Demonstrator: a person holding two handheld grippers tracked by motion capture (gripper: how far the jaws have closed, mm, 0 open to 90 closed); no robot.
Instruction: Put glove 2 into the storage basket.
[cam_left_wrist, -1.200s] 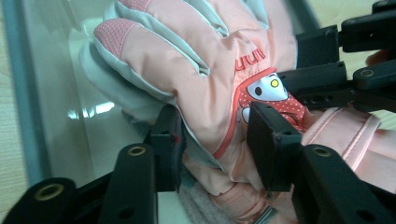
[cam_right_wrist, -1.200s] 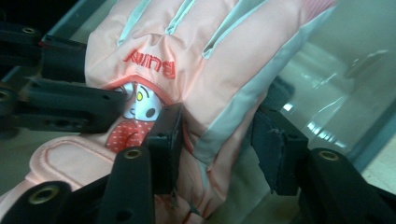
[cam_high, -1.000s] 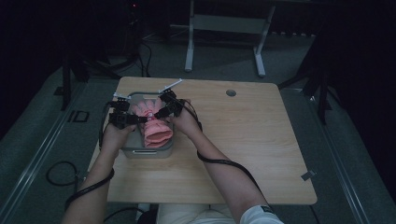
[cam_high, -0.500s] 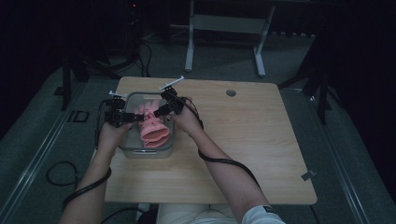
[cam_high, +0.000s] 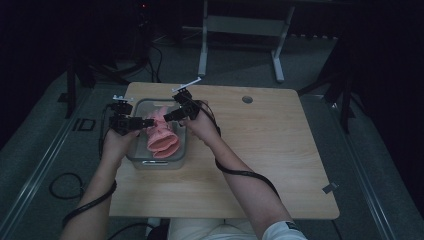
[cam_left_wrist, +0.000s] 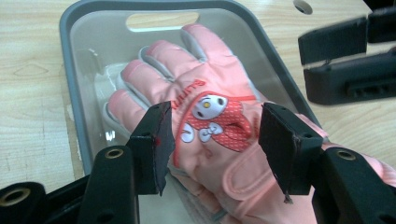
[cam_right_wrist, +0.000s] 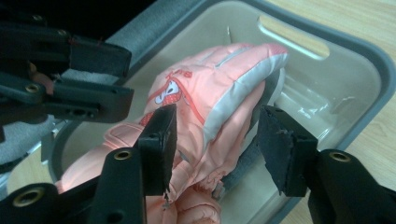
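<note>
Your pink glove (cam_left_wrist: 205, 121) is lying in the grey tub (cam_high: 141, 107) at the left end of the worktop (cam_high: 280, 150), cuff hanging toward you. Both tongs hover just over it, left tongs (cam_left_wrist: 212, 135) and right tongs (cam_right_wrist: 215, 140), jaws spread and gripping nothing; they've just been opening, glove below the gap, pads off it.
</note>
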